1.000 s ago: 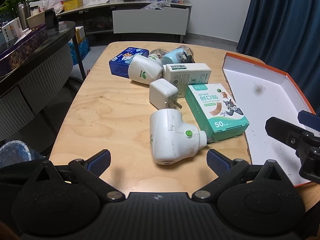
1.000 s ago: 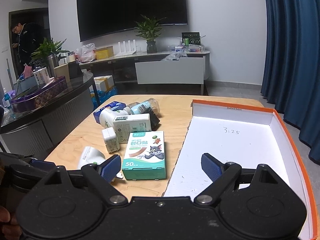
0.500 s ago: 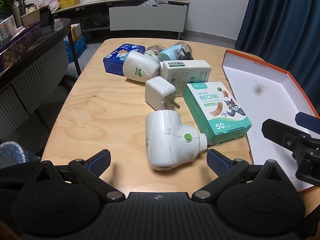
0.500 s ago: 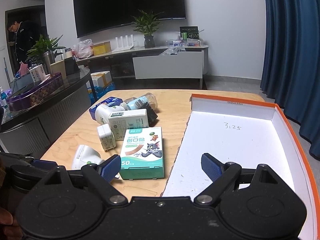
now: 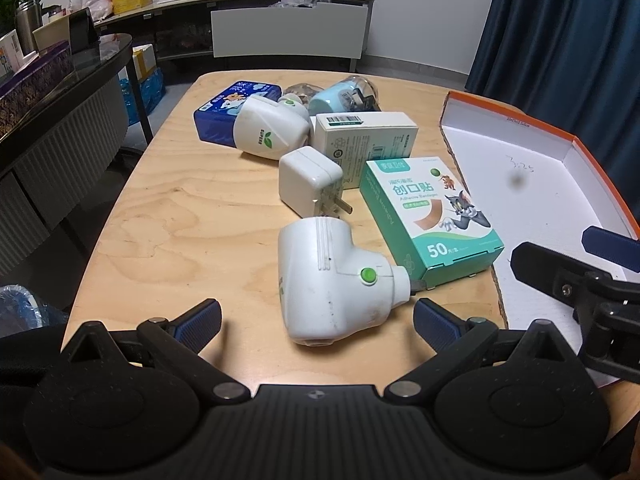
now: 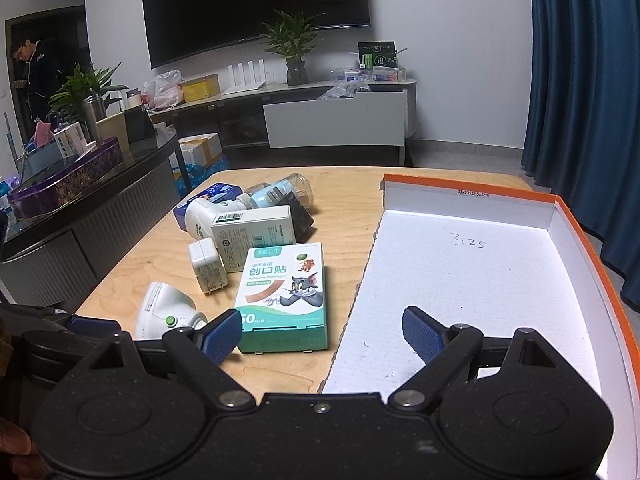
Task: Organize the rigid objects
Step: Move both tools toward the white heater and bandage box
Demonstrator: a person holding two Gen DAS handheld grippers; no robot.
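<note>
My left gripper (image 5: 316, 322) is open, its fingertips either side of the near end of a white plug-in device with a green button (image 5: 332, 280), not closed on it. Behind it lie a white charger (image 5: 308, 182), a green bandage box (image 5: 430, 216), a white carton (image 5: 364, 144), a second white device (image 5: 272, 132), a blue tin (image 5: 232, 110) and a clear jar (image 5: 344, 96). My right gripper (image 6: 324, 334) is open and empty over the near edge of the orange-rimmed white tray (image 6: 500, 280). The green box (image 6: 286, 296) lies just left of it.
The wooden table (image 5: 168, 220) ends close on the left, beside a dark counter (image 5: 60, 92). The tray (image 5: 560, 192) fills the right side. The right gripper's arm (image 5: 580, 280) reaches in over it. A person (image 6: 28, 68) stands far left.
My left gripper has moved forward toward the near white device, which now lies between its fingertips. My right gripper has shifted slightly; both stay open.
</note>
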